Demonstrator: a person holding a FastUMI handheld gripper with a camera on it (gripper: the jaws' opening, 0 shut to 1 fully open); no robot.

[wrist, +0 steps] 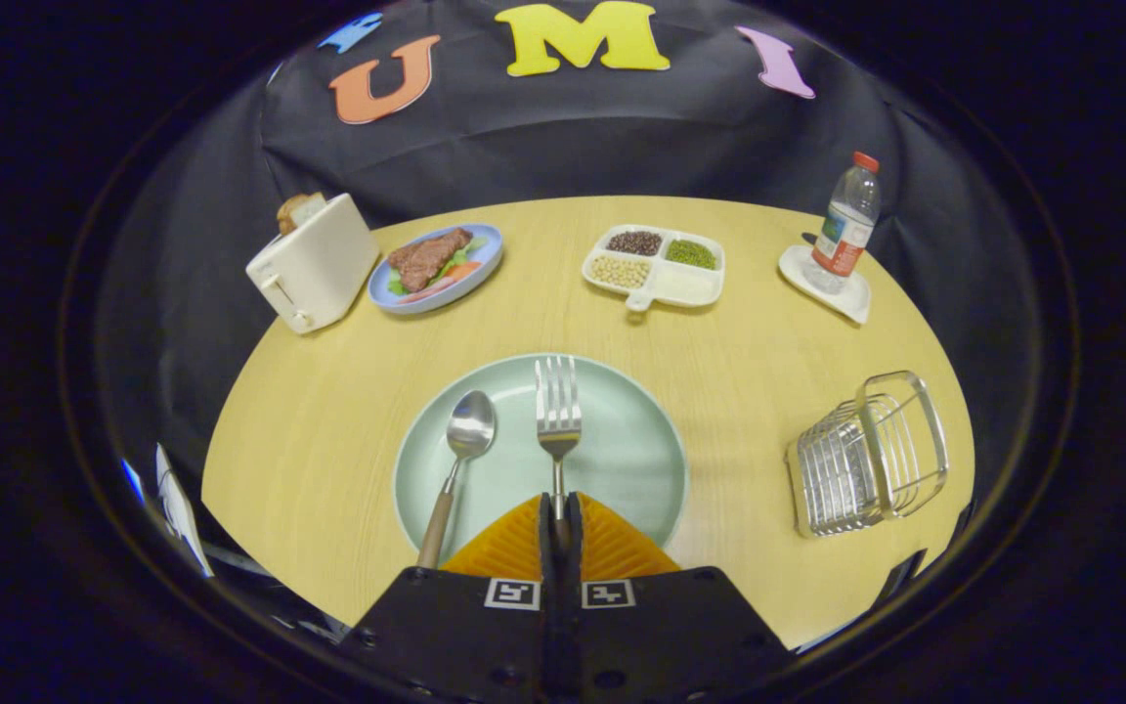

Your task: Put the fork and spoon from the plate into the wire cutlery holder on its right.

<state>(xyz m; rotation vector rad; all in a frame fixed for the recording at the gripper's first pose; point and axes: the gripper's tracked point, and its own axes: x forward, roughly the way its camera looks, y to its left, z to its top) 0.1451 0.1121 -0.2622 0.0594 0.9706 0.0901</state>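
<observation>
Fork [557, 411], a light, stiff, slick metal piece, lies over the plate [641, 460] with its handle pinched between the closed jaws of the gripper [560, 528], the wire cutlery holder [866, 455] standing well apart on the counter [739, 342].

Bright even overhead light, soft shadows, sharp centre, strong fisheye bending outward.

Shiny metal fork [558, 411], wood-grain table [328, 411], glossy plate [622, 460]

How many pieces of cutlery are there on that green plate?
2. The fork lies along the middle of the green plate, its handle pinched in the claw. The spoon lies just left of it.
</observation>
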